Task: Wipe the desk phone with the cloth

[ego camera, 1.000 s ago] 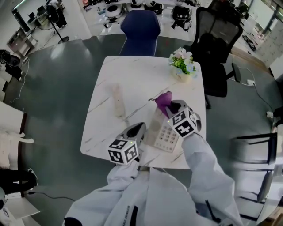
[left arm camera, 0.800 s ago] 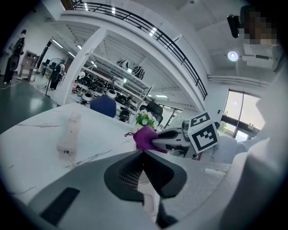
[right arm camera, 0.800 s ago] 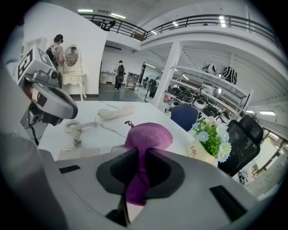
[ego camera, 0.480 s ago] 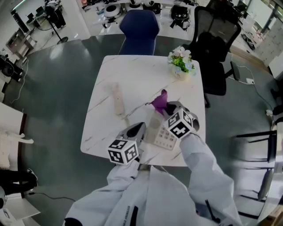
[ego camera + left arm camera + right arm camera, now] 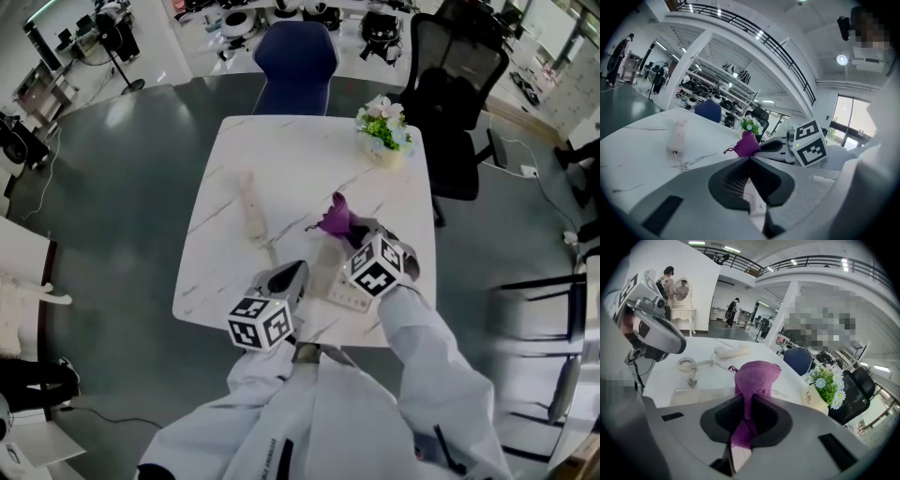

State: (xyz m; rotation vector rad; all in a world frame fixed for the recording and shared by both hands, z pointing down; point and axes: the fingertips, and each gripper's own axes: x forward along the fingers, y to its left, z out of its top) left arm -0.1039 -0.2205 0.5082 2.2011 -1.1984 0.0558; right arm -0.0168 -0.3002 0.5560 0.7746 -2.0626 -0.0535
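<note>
Looking down from the head view, the white marble-veined tabletop [image 5: 281, 150] carries a beige push-button desk phone [image 5: 333, 277] near its front edge. The phone's beige handset [image 5: 248, 208] lies off the cradle, well apart to the left. The right tool [image 5: 354, 228] hovers over the phone's far end with a purple terry cloth [image 5: 336, 217] bunched at its tip. The left tool [image 5: 296, 270] sits just beside the phone's left side. A pot of white and blue flowers [image 5: 384, 131] stands near the far right corner.

The left gripper view shows that tool's jaws pressed together with nothing between them, the phone's pale casing just below.

The right gripper view shows those jaws pinching the cloth, which rises in a bunch beyond them, above the phone's ribbed speaker grille. A coiled cord [image 5: 691, 364] lies on the tabletop near the handset. The pot bears the word "Life"; smaller print beneath it is too small to read.
</note>
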